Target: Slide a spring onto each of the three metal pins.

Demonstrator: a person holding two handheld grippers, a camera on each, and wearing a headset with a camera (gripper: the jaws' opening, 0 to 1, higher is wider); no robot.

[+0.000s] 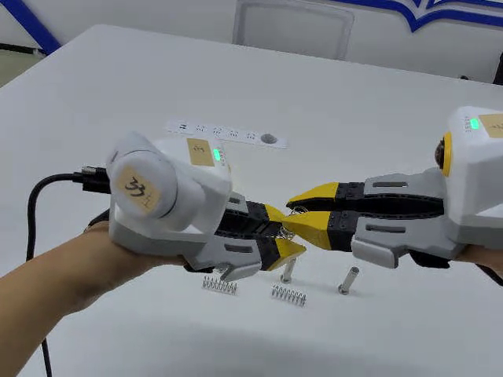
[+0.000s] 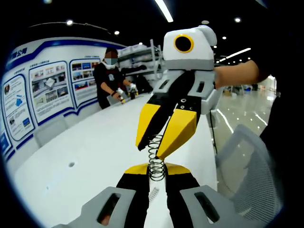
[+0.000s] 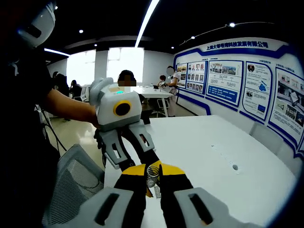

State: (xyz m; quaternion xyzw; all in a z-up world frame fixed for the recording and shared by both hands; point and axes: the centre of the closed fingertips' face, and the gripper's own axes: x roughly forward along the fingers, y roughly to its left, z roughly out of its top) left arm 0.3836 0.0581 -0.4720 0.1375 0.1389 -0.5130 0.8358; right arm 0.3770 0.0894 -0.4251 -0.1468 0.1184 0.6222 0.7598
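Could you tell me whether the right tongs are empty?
No, a spring sits between the jaws of the right tongs, in the right gripper view.

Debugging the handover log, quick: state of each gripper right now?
Left gripper: closed on the spring.
Right gripper: jaws around the same spring, grip cannot be told.

White table (image 1: 354, 102); white-and-grey left gripper (image 1: 284, 232) and right gripper (image 1: 289, 214), black jaws tipped yellow, green lights on both; silver spring (image 2: 156, 159) between the tips; silver loose springs (image 1: 288, 295) and pins (image 1: 348, 280) at 6 o'clock; black cable (image 1: 35, 203) at 9 o'clock.
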